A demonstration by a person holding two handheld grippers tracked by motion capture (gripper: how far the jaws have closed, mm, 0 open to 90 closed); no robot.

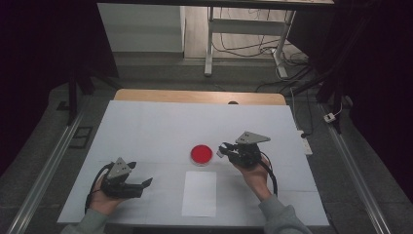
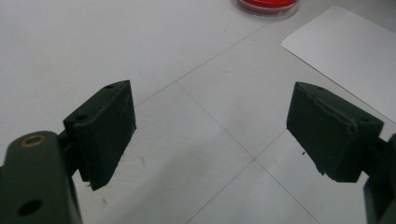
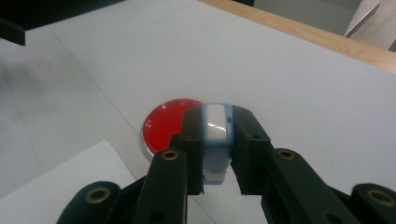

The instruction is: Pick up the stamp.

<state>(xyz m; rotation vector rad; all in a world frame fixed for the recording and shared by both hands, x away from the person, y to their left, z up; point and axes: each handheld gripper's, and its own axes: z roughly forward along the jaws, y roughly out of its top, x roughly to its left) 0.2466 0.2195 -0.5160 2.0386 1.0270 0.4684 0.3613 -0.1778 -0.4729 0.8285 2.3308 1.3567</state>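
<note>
Red dish [image 3: 168, 122] — no loose contents; stamp [image 3: 217, 140] clamped above.

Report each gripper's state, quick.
Left gripper: open, nothing between its jaws, above the white table.
Right gripper: shut on a small pale blue and white block, near the round red dish.

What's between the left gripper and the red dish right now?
Only bare white table separates the left gripper from the red dish, per the left gripper view.
</note>
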